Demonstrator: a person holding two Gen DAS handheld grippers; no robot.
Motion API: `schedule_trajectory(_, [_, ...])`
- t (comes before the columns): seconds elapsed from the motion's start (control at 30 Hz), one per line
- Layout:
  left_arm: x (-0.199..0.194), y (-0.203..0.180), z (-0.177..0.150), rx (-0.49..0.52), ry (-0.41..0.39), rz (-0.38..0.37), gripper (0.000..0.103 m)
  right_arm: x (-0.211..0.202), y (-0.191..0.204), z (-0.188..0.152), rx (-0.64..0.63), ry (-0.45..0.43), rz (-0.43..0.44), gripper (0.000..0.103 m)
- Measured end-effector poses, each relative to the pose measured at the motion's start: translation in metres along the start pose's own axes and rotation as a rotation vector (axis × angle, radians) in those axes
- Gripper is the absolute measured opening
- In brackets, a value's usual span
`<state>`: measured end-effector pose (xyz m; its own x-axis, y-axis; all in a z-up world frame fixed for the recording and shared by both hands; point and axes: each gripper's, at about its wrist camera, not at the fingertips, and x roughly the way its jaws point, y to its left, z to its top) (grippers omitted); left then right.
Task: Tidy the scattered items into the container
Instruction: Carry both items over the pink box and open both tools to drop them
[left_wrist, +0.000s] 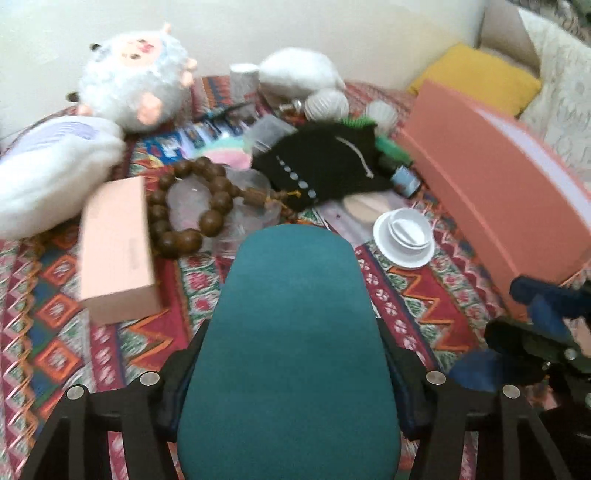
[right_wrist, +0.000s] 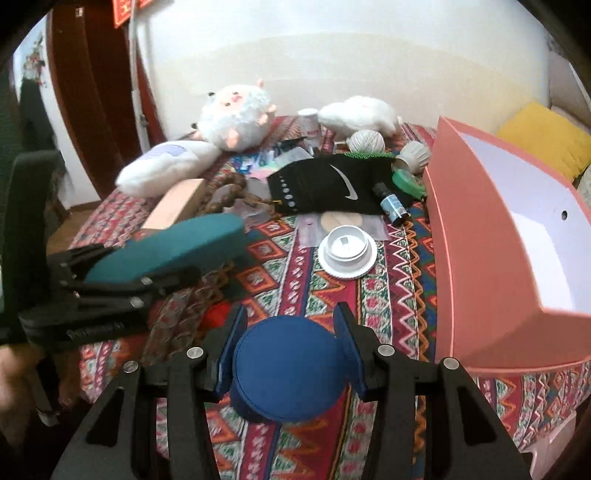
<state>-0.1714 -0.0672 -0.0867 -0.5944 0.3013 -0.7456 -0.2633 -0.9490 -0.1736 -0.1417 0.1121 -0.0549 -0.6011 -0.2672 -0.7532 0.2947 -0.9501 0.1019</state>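
Left gripper (right_wrist: 177, 273) clamps a long, oval, matte teal case (left_wrist: 291, 347) lengthwise between its jaws, above the patterned woven cloth (right_wrist: 391, 295). Right gripper (right_wrist: 291, 354) grips a round, smooth dark-blue box (right_wrist: 288, 369), its jaws closed against both sides. The rigid pink cardboard container (right_wrist: 491, 266) stands open at right.

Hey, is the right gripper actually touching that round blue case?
Touching. The right wrist view shows the right gripper with both blue finger pads pressed against opposite sides of the round blue case, no gap visible on either side.
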Motion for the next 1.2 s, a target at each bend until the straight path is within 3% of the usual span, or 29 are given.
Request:
schedule_trajectory(0.17, [-0.027,0.01,-0.006,-0.049,-0.021,0.0,0.068,-0.012,0.005,-0.011,0.015,-0.006,0.023,0.051])
schedule_trajectory(0.3, [-0.049,-0.009,0.005,-0.005,-0.074,-0.006,0.068,-0.05,-0.008,0.011,0.045,-0.08,0.045,0.051])
schedule_trajectory(0.4, [-0.066,-0.033,0.027,0.033,-0.115,-0.051,0.068,-0.092,-0.032,0.04,0.077,-0.177,0.023,0.051])
schedule_trajectory(0.5, [-0.079,-0.071,0.058,0.092,-0.159,-0.107,0.068,-0.135,-0.062,0.064,0.099,-0.286,-0.054,0.051])
schedule_trajectory(0.7, [-0.078,-0.182,0.126,0.251,-0.224,-0.222,0.068,-0.179,-0.134,0.085,0.173,-0.39,-0.214,0.051])
schedule_trajectory(0.87, [-0.039,-0.256,0.147,0.326,-0.168,-0.276,0.068,-0.185,-0.207,0.089,0.285,-0.414,-0.329,0.051])
schedule_trajectory(0.97, [0.004,-0.287,0.148,0.315,-0.081,-0.288,0.068,-0.165,-0.25,0.083,0.361,-0.349,-0.34,0.052])
schedule_trajectory(1.0, [0.016,-0.292,0.147,0.3,-0.051,-0.293,0.068,-0.157,-0.263,0.08,0.396,-0.328,-0.323,0.054])
schedule_trajectory(1.03, [0.027,-0.295,0.147,0.278,-0.026,-0.296,0.07,-0.152,-0.272,0.077,0.423,-0.322,-0.326,0.071])
schedule_trajectory(1.1, [0.036,-0.297,0.149,0.249,-0.03,-0.276,0.078,-0.147,-0.282,0.073,0.459,-0.328,-0.347,0.093])
schedule_trajectory(1.2, [0.029,-0.291,0.154,0.22,-0.078,-0.246,0.095,-0.151,-0.29,0.071,0.471,-0.36,-0.382,0.096])
